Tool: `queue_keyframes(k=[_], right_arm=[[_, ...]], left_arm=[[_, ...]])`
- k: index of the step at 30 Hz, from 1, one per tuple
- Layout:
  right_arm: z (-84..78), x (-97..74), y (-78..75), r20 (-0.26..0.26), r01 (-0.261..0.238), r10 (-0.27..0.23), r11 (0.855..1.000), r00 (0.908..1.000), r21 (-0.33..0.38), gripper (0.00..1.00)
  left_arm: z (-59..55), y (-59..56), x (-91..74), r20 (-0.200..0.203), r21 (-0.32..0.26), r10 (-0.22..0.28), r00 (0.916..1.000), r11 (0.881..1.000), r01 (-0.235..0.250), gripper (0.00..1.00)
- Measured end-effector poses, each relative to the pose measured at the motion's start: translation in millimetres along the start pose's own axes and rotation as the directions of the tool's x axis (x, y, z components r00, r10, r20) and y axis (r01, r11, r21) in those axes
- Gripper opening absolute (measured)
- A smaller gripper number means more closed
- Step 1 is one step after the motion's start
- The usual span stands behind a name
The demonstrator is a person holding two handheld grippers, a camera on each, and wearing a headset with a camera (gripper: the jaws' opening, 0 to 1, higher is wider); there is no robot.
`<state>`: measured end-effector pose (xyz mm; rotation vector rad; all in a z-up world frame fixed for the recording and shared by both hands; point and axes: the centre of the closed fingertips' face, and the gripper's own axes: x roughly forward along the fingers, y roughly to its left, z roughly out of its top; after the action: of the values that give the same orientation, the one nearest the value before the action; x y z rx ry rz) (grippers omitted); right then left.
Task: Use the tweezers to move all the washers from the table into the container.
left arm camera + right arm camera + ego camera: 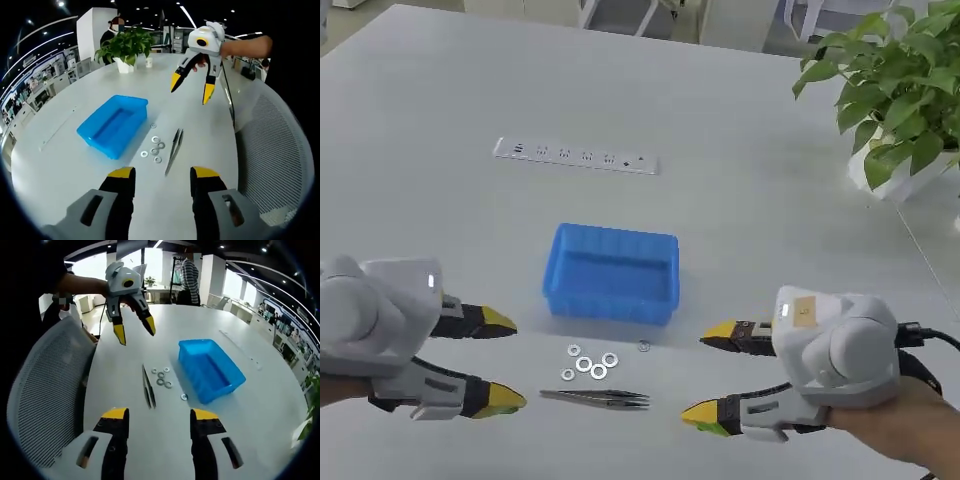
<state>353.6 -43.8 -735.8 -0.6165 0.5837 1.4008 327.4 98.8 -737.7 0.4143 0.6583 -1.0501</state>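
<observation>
Both tools are spread and empty: my left tool [515, 360] and right tool [695, 376] hover low over the bench [440, 230], facing each other. The tweezers [595, 398] lie flat between them, long axis running from one tool toward the other, so either would meet them end-on. The left tool's nearer jaw tip looks slightly closer to its end. The washers [588, 362] cluster just beyond the tweezers, with one stray washer [643, 346] closer to the blue container [610, 300], which sits further back. I judge a crosswise approach is needed to pinch the tweezers.
</observation>
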Motion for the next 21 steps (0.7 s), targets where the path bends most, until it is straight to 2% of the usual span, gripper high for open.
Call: queue_keyframes(k=[3, 6, 14, 21], right_arm=[[0.4, 8.4, 4.4, -0.016, -0.032, 0.031, 0.999, 0.9994, -0.029, 0.44], [-0.7, 16.9, 9.8, -0.041, -0.070, 0.068, 0.995, 0.9969, -0.064, 0.39], [2.6, 38.9, 15.3, -0.064, -0.125, 0.119, 0.986, 0.9909, -0.110, 0.31], [3.2, 54.0, 16.1, -0.094, -0.162, 0.150, 0.977, 0.9842, -0.140, 0.27]], left_arm=[[-6.9, -2.9, 6.0, -0.040, 0.030, -0.024, 0.9989, 0.999, 0.025, 0.43], [-11.8, -3.7, 11.3, -0.061, 0.038, -0.041, 0.9973, 0.998, 0.044, 0.40], [-17.1, -5.5, 21.2, -0.095, 0.065, -0.080, 0.9922, 0.994, 0.087, 0.30], [-16.7, -7.6, 29.1, -0.109, 0.080, -0.112, 0.9877, 0.989, 0.121, 0.27]])
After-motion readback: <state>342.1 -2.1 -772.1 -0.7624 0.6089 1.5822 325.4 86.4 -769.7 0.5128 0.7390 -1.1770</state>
